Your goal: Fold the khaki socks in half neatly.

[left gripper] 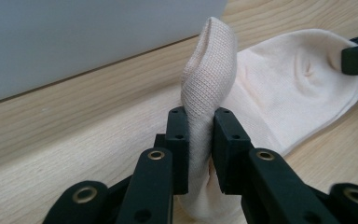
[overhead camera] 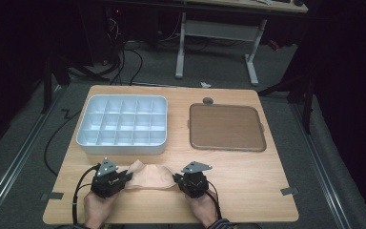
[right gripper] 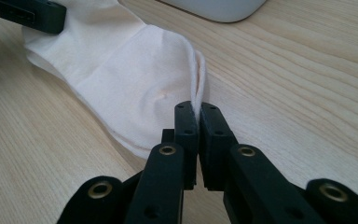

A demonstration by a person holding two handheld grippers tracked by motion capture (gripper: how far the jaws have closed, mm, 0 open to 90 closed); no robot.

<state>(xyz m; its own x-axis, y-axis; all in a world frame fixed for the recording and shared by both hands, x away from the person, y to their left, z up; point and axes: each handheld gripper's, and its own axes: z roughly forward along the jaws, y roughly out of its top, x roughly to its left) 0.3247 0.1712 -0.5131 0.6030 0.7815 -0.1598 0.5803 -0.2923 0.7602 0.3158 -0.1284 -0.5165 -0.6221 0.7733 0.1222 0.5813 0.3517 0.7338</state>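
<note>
A cream sock [overhead camera: 150, 174] lies on the wooden table [overhead camera: 248, 181] near its front edge, stretched between both grippers. My left gripper [overhead camera: 126, 177] is shut on the sock's ribbed cuff end [left gripper: 209, 70], which stands up in a fold between the jaws. My right gripper [overhead camera: 175, 178] is shut on the thin edge of the sock [right gripper: 135, 74] at its other end. In the left gripper view my left gripper [left gripper: 200, 140] pinches the fabric and the other gripper's jaw tip shows at far right. My right gripper [right gripper: 198, 135] holds a fine pinch of cloth.
A white tray with several small compartments [overhead camera: 122, 125] stands at the back left, close behind the sock. A brown flat tray [overhead camera: 226, 127] sits at the back right. A small grey round piece [overhead camera: 208, 100] lies behind it. Tape marks the table's front corners.
</note>
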